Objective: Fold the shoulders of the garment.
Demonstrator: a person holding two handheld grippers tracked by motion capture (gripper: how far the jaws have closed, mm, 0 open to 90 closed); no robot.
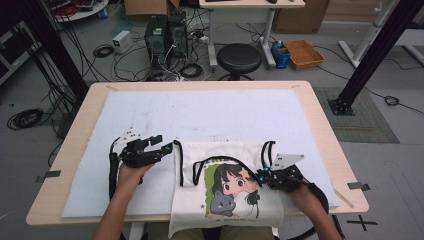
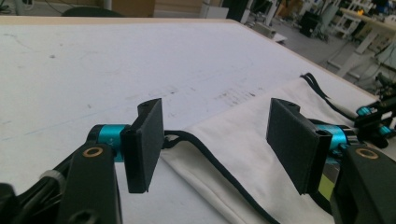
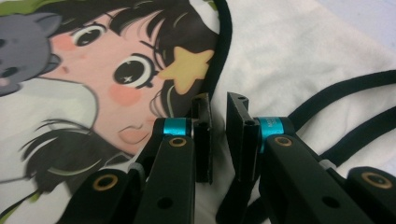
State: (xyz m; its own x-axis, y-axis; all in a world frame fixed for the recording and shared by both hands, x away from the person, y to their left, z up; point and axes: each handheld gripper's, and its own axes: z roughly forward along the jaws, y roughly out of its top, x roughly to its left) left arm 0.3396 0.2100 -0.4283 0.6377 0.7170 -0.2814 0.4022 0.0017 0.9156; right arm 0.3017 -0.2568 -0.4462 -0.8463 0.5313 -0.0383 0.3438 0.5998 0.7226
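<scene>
One cloth bag lies flat at the lower centre of the high view, printed side up, its bottom edge hanging over the near rim of the worktop. It rests on one white sheet that covers most of the worktop. Two black strap loops: left strap at the bag's upper left corner, right strap at its upper right.

Left claw: jaws spread wide, nothing between the pads; in the left claw view the left strap and bag edge lie just beyond and below the tips. Right claw: jaws nearly pressed together, a thin gap between them; it sits low over the bag at the print's right edge, beside the right strap. I cannot tell whether cloth is caught in it.

Risks, judged from this layout:
- Bag overhangs the near edge; a pull toward the person could slide it off.
- A claw closing on a strap alone would lift the loop, not the cloth.
- Dragging could bunch the sheet.
</scene>
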